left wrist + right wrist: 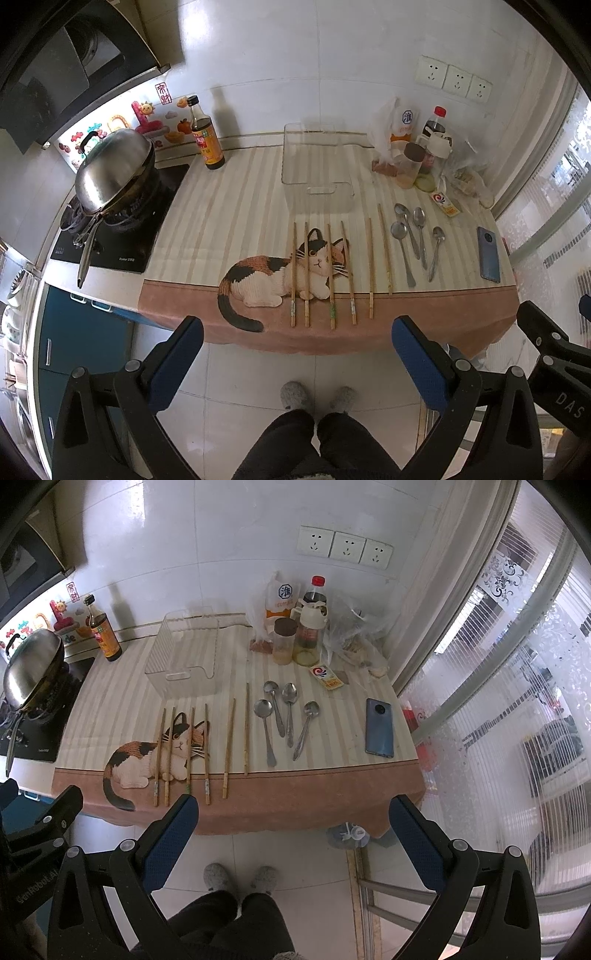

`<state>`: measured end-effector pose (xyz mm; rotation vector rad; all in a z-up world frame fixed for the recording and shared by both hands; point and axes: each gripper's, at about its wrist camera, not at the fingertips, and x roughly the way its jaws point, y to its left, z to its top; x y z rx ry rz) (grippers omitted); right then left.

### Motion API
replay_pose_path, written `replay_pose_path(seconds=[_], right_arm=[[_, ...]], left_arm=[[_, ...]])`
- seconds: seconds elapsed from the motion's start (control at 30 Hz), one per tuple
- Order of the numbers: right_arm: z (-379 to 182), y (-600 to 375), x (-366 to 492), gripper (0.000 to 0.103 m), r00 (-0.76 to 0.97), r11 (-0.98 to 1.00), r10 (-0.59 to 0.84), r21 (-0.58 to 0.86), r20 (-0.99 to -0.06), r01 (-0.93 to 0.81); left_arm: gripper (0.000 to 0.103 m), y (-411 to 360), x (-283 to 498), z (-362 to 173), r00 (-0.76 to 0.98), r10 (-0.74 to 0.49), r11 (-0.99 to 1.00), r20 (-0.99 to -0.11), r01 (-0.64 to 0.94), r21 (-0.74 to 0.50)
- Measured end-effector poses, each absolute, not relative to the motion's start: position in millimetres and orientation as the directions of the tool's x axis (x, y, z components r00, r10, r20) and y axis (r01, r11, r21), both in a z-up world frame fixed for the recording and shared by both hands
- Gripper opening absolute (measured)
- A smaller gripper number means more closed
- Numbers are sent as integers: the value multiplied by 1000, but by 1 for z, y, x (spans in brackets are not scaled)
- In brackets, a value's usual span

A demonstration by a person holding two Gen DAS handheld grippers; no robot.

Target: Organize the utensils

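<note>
Both grippers hung over the floor in front of the counter, short of its near edge. Left gripper (297, 332) was spread wide, nothing between its blue pads (177, 363). Right gripper (293, 810) was likewise spread wide and held nothing.

Utensils all lay on the cat-print tablecloth (207, 221). Six wooden chopsticks (331, 277) lay side by side, roughly parallel, tips pointing toward the wall, handle ends near the pink border at the front; the four on the left crossed the cat picture, the two on the right sat slightly further back. Just right of them were four metal spoons (415, 236), bowls toward the wall, handles fanned toward the front edge; some handles looked close to touching, could not tell for sure. In the right wrist view the same chopsticks (205, 753) and spoons (286, 716) showed in the same layout.

A clear plastic bin (314, 173) sat behind the chopsticks, toward the wall, nothing visible inside. A blue phone (488, 254) lay face down right of the spoons, near the table's right edge. Dark sauce bottle (205, 134) stood at the back left, next to the wok with a steel lid (114, 173) on the stove. Jars and bottles (421, 155) clustered at the back right with plastic bags.
</note>
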<state>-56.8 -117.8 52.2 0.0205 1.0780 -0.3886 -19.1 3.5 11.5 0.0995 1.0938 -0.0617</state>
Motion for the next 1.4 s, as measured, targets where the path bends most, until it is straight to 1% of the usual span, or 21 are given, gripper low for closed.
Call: replay_pose_path(seconds=[0.9,1.4], right_arm=[[49,-117,-52,103,414,933,-299,-172,-860,315],[47,-117,-46,103,411,935,-296,-175,-862,307]], left_arm=[[103,5,-19,14,463,4,994,-886,93,53],[103,5,-6,20,463,3,994,-886,92,51]])
